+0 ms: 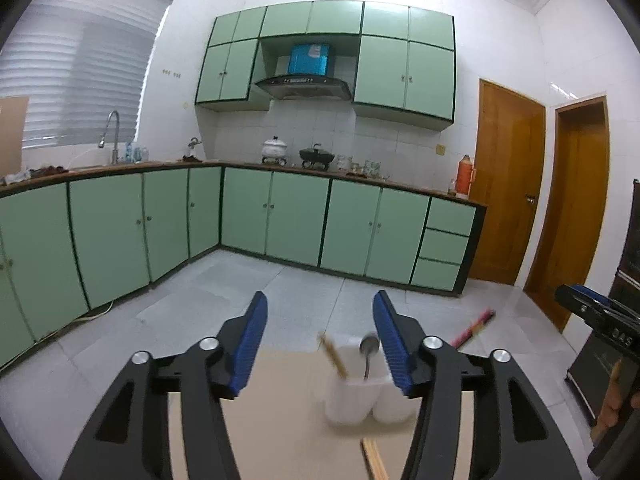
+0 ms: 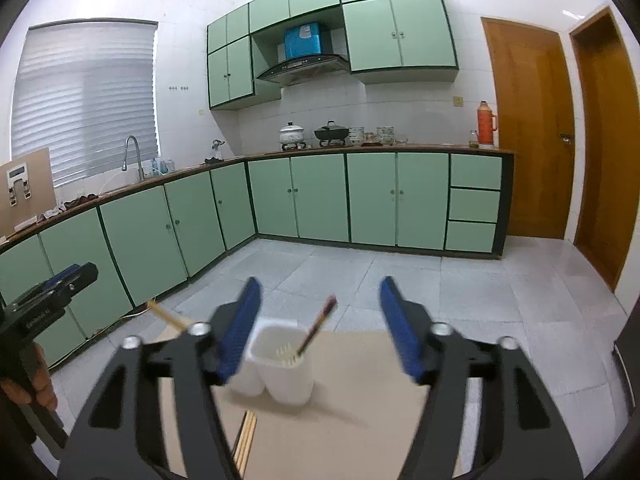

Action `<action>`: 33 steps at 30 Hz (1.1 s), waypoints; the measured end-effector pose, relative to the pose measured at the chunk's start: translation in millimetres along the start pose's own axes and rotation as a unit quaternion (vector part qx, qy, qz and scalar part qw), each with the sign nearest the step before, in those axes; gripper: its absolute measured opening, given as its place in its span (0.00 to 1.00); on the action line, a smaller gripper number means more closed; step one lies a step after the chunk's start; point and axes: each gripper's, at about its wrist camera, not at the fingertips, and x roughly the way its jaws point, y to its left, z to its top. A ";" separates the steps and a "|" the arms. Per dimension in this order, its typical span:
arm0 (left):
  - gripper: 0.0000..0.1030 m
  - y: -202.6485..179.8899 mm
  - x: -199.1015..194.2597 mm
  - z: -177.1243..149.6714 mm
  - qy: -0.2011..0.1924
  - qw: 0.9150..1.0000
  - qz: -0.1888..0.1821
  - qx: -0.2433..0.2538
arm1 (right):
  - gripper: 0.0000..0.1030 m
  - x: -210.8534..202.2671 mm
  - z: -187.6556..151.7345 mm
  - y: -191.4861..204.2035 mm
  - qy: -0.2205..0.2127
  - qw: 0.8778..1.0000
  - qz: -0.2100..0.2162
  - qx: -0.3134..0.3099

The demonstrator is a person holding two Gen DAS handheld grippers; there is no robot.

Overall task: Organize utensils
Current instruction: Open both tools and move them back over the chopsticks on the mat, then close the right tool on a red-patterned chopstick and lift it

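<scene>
Blue ribbed pads line both grippers, and each stands wide apart with nothing between its fingers. The left gripper (image 1: 320,344) hovers above the tan table (image 1: 280,408), and just past its right finger sits the white holder (image 1: 352,400), a two-compartment plastic cup. In the left wrist view a metal spoon (image 1: 369,350) stands in the nearer compartment beside a pale wooden chopstick (image 1: 334,358) that leans left; a red-tipped chopstick (image 1: 474,326) pokes out from behind the right finger. More loose chopsticks (image 1: 374,460) lie flat on the table in front of the holder.

The right gripper (image 2: 320,328) looks down on the same holder (image 2: 280,368) from the other side. Here the spoon is hidden; instead the slotted inside of one compartment shows, with the dark red-tipped chopstick (image 2: 318,326) leaning in it. The pale chopstick (image 2: 166,316) slants away behind the left finger, and the loose pair (image 2: 246,440) lies near the table edge.

Each view catches the other gripper at its margin. Beyond are grey floor tiles and green cabinets (image 2: 320,196).
</scene>
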 end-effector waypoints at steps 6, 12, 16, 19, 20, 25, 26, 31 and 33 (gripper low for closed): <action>0.65 -6.8 -28.7 -57.1 0.032 0.999 0.000 0.016 | 0.87 -33.8 -57.6 5.6 -0.001 1.000 -0.028 -0.002; 0.69 -15.8 -44.6 -110.0 0.080 0.996 -0.013 0.041 | 0.90 -46.7 -111.5 17.0 0.041 0.999 -0.021 -0.002; 0.69 -16.0 -50.6 -135.7 0.101 0.993 -0.010 0.053 | 0.90 -47.7 -143.8 24.0 0.073 0.997 -0.022 0.003; 0.69 -14.3 -53.6 -155.4 0.120 0.991 -0.005 0.054 | 0.90 -49.0 -169.1 30.8 0.090 0.996 -0.025 0.004; 0.69 -13.0 -54.2 -160.8 0.126 0.991 -0.003 0.053 | 0.90 -48.9 -178.0 33.0 0.097 0.995 -0.023 0.004; 0.69 -3.9 -56.4 -181.1 0.142 0.989 0.004 0.040 | 0.90 -52.1 -203.8 41.1 0.113 0.993 -0.025 0.000; 0.69 -2.5 -56.6 -184.3 0.142 0.989 0.005 0.040 | 0.90 -53.2 -208.1 43.1 0.112 0.993 -0.025 0.001; 0.69 -3.3 -57.1 -196.6 0.146 0.988 0.005 0.049 | 0.90 -55.1 -219.0 51.3 0.114 0.993 -0.018 -0.001; 0.69 -3.2 -57.8 -199.2 0.149 0.988 0.004 0.048 | 0.86 -57.1 -223.6 57.1 0.118 0.993 -0.011 -0.007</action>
